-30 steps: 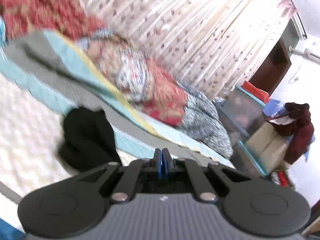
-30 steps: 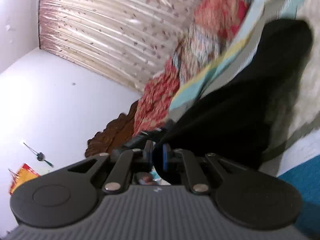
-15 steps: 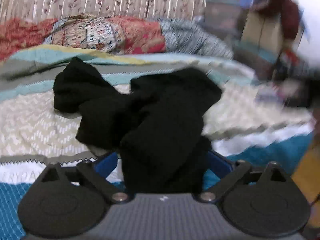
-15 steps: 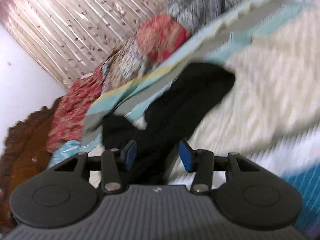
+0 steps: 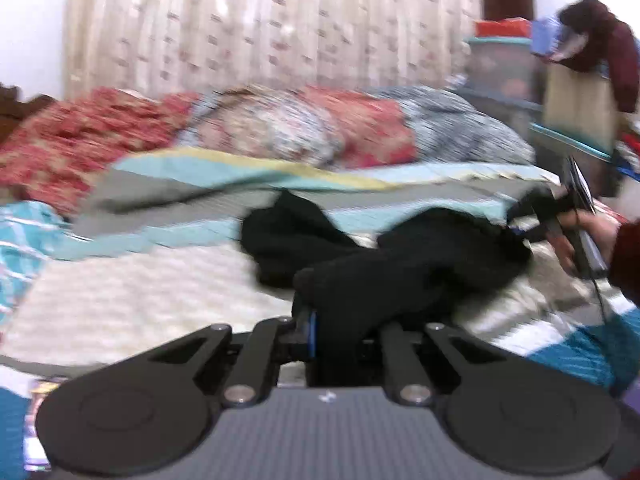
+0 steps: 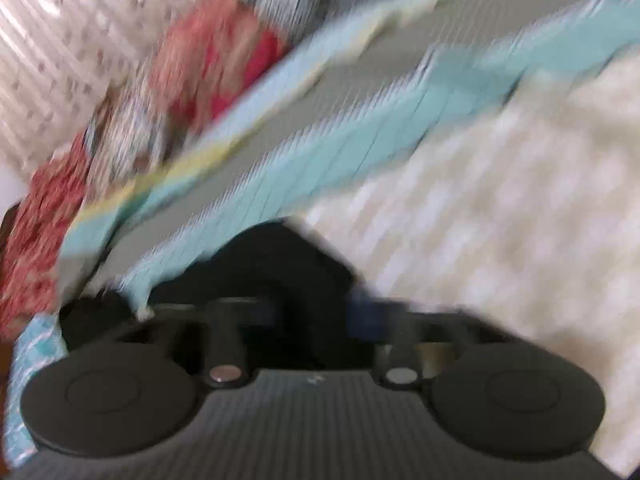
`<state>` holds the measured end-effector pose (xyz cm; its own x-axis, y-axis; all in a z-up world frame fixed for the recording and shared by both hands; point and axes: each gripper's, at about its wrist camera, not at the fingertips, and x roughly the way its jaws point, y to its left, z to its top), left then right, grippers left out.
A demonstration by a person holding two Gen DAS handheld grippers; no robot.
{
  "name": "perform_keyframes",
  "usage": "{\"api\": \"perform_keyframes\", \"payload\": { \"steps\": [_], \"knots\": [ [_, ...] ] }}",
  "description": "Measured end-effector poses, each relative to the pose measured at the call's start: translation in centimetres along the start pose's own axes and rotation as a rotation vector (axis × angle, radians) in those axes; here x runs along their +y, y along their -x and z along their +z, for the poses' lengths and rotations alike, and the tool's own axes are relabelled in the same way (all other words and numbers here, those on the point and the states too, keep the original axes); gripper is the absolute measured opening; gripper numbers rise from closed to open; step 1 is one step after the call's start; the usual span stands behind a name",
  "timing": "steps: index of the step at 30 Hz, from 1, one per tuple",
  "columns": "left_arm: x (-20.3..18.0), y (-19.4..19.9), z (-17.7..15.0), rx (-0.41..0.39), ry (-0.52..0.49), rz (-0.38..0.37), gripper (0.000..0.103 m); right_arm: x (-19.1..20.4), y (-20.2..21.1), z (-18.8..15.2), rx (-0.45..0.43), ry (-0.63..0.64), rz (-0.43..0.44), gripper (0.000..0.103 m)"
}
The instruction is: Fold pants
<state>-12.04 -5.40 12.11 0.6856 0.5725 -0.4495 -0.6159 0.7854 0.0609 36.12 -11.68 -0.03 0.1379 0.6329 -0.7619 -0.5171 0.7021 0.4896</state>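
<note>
Right wrist view blurs: black pants [image 6: 280, 264] fill both grippers' fingers, grip unclear.

Left wrist view: low over the bedspread [image 5: 132, 300], level, facing the curtain [image 5: 260, 24], close behind black pants [image 5: 384, 264]. Right wrist view: rolled, blurred, nearer. Shared: pants [image 6: 280, 264], bedspread [image 6: 500, 208], curtain [image 6: 60, 40].

Black left gripper [image 5: 332, 332] with blue pads, silver screws; at three o'clock, seemingly a dark-red sleeve [image 5: 626, 256].
</note>
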Motion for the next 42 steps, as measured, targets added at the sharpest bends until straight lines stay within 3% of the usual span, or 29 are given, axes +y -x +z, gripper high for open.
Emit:
{"api": "perform_keyframes", "payload": {
  "steps": [3,7,10,11,14,17,20,23,26,28,29,31,33,36,37,39,42],
  "knots": [
    [1.4,0.3,2.8,-0.019,-0.071,0.067,0.008,2.9,1.1,-1.4,-0.015,-0.001,0.066,0.012],
    [3.8,-2.4,10.7,-0.108,-0.189,0.13,0.008,6.4,6.5,4.0,-0.147,-0.063,0.152,0.011],
    [6.2,-3.6,19.1,-0.239,-0.142,0.189,0.008,8.8,13.8,9.9,-0.337,-0.131,0.238,0.011],
    [6.6,-2.5,21.9,-0.321,-0.087,0.198,0.008,9.1,16.2,11.2,-0.397,-0.15,0.27,0.011],
    [6.2,-0.1,24.6,-0.436,-0.026,0.172,0.008,9.5,23.5,13.1,-0.538,-0.169,0.375,0.011],
    [3.7,1.3,21.7,-0.429,-0.117,0.159,0.009,8.2,28.5,9.7,-0.593,-0.116,0.381,0.011],
    [1.2,-0.1,14.5,-0.234,-0.175,0.118,0.009,4.7,29.0,4.9,-0.568,-0.091,0.298,0.012],
    [1.3,-1.8,6.6,-0.001,-0.093,0.028,0.009,-1.1,26.3,-1.2,-0.438,-0.138,0.205,0.012],
    [1.6,-3.6,-0.6,0.222,0.041,-0.009,0.009,-6.5,22.5,-8.4,-0.278,-0.228,0.07,0.012],
    [3.3,-4.9,-3.4,0.291,0.061,-0.027,0.011,-9.6,20.0,-13.0,-0.163,-0.319,-0.043,0.012],
    [2.7,-4.7,-4.3,0.301,0.069,-0.032,0.017,-11.0,18.9,-15.1,-0.119,-0.366,-0.078,0.011],
    [2.7,-4.2,-4.1,0.307,0.07,-0.015,0.027,-12.5,19.7,-18.2,-0.163,-0.432,-0.008,0.012],
    [4.1,-3.7,-4.0,0.309,0.081,-0.05,0.045,-12.4,20.8,-18.5,-0.142,-0.44,-0.003,0.021],
    [5.4,-2.0,-4.4,0.246,0.187,-0.165,0.055,-12.0,23.0,-16.6,-0.223,-0.35,-0.067,0.037],
    [6.3,-1.2,-5.0,0.217,0.237,-0.189,0.059,-11.9,23.5,-15.6,-0.259,-0.309,-0.093,0.038],
    [8.9,-0.4,-5.3,0.172,0.382,-0.175,0.082,-12.8,23.4,-14.3,-0.306,-0.248,-0.115,0.038],
    [13.4,-1.6,-6.2,0.197,0.653,-0.122,0.083,-14.2,23.8,-13.2,-0.327,-0.197,-0.116,0.039]
  ]
}}
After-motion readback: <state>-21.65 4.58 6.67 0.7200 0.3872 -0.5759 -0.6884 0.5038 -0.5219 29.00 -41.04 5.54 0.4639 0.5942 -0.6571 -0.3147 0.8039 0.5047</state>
